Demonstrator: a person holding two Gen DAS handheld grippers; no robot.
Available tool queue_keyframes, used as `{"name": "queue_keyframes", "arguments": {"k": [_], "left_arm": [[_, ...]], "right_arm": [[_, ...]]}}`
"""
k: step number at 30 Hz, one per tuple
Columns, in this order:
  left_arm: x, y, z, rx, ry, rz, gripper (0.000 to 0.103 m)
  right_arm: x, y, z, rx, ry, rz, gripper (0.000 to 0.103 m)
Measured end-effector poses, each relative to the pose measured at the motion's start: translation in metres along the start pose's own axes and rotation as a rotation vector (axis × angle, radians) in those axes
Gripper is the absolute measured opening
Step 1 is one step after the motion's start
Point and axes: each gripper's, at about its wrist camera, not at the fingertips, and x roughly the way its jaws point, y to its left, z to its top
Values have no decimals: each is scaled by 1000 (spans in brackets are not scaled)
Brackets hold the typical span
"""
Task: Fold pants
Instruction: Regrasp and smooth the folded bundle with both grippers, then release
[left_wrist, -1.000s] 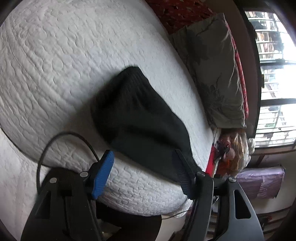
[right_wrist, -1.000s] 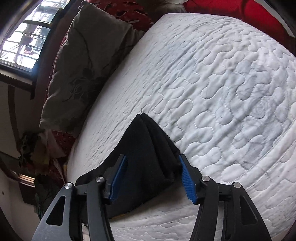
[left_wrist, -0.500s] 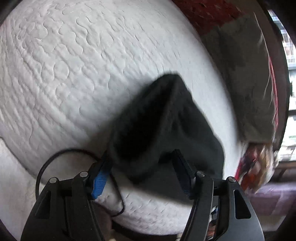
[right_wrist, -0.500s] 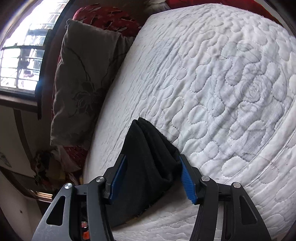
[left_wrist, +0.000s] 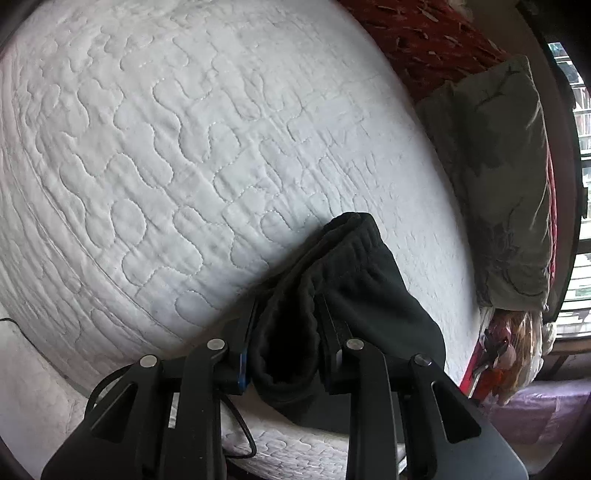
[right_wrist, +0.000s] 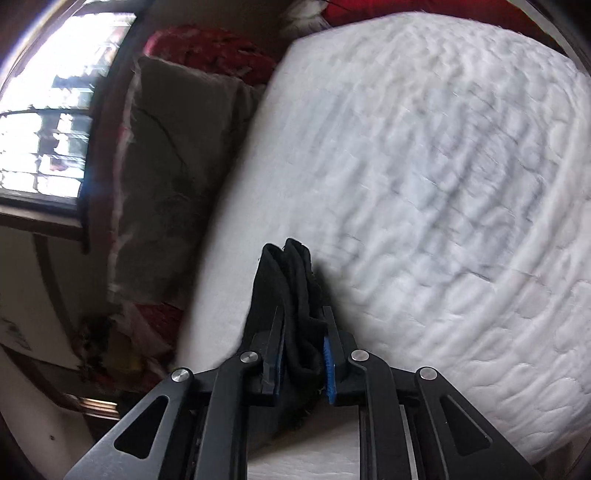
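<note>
Both tongs, left gripper (left_wrist: 286, 332) and right gripper (right_wrist: 303, 347), had just closed onto bunched black pants (left_wrist: 354, 280) at the mattress (left_wrist: 184, 166) edge; thick folds could slip.

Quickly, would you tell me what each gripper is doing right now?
Left gripper: just closed on the black pants.
Right gripper: just closed on the pants.

pants (left_wrist: 354, 280): black | mattress (left_wrist: 184, 147): white, squiggle-quilted | pillow (left_wrist: 498, 177): grey-olive | pads (right_wrist: 328, 369): blue
</note>
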Motion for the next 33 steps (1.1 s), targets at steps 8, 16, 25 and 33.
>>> {"name": "queue_keyframes", "arguments": {"k": [8, 16, 25, 33], "left_arm": [[-39, 13, -18, 15, -48, 9, 36], [-78, -12, -24, 59, -146, 11, 43], [-34, -71, 24, 299, -13, 150, 44], [-10, -75, 24, 478, 142, 145, 44]], "right_arm": [[5, -2, 3, -18, 28, -45, 29], [-30, -6, 20, -59, -15, -83, 45], [-25, 65, 11, -311, 28, -11, 49], [103, 215, -68, -726, 352, 20, 55]]}}
